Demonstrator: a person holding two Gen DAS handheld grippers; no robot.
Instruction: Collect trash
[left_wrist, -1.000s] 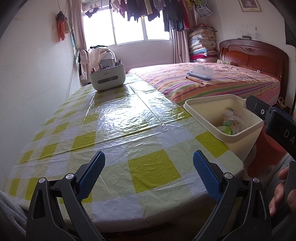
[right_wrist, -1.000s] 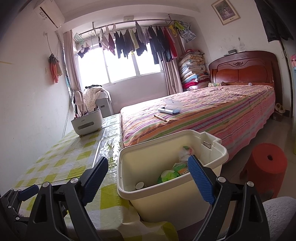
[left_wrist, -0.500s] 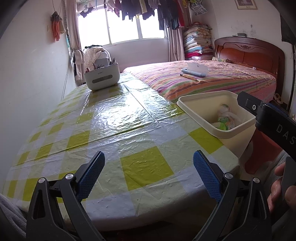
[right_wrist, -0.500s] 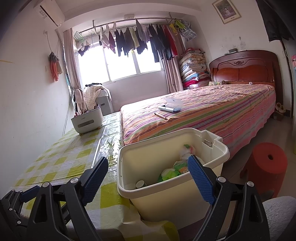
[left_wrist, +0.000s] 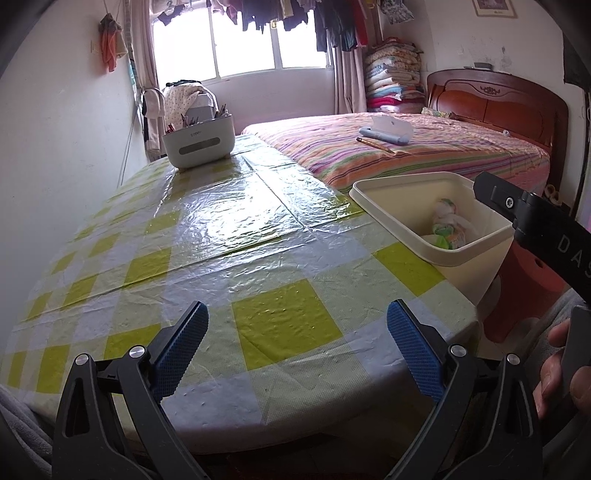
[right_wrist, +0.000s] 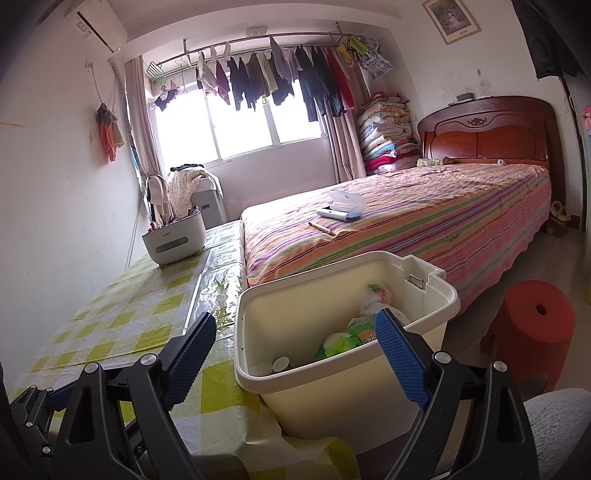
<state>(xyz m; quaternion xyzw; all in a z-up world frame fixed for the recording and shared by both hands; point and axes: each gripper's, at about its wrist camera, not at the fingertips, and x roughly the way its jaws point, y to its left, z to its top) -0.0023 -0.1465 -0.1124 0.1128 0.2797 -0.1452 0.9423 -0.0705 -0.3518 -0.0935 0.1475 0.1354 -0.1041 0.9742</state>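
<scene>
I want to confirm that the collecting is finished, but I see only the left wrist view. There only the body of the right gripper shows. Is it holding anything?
Observer: No. In the right wrist view the right gripper is open, with nothing between its blue pads, and it points at the cream bin.
Operator: What lies in the bin? I see only wrappers at one side.
Observer: There is also a small round-topped container at the bottom, in the corner nearest the gripper, beside green and white wrappers.
Operator: And the red thing behind the bin?
Observer: It is a red plastic stool with a hole in its top, standing on the floor apart from the bin.
</scene>
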